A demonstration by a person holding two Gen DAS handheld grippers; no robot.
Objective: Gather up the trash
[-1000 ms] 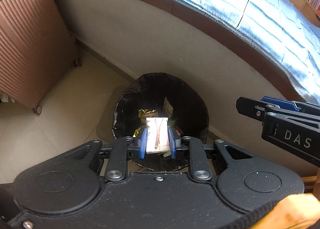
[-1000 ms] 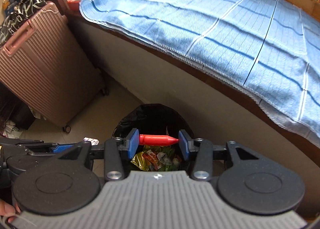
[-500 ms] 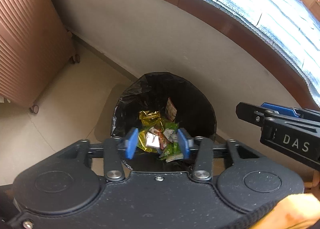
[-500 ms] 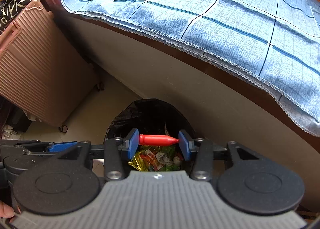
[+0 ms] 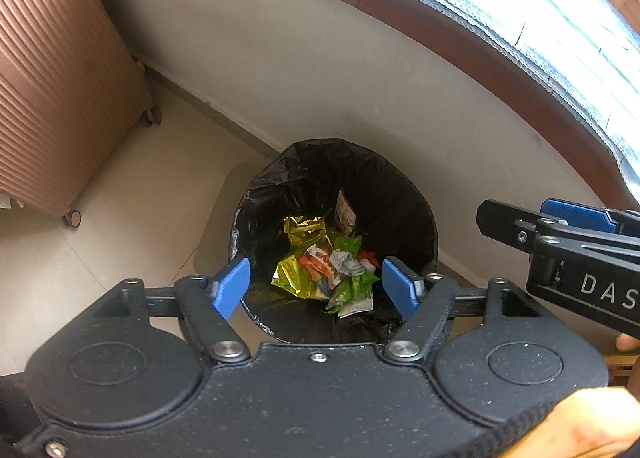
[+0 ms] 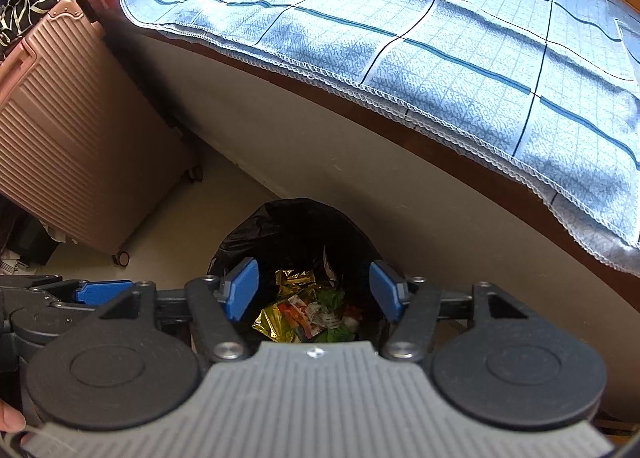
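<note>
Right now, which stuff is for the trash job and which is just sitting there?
For the job:
- trash bin with its black bag
- wrappers already inside it
- left gripper, fingers just opened, nothing between them
- right gripper, fingers just opened, nothing between them

Just sitting there:
- pink suitcase
- bed
- blue blanket

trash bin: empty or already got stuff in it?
Partly filled. The black-lined trash bin holds a heap of wrappers, gold, green and orange, low inside; the liner's upper walls are bare.
</note>
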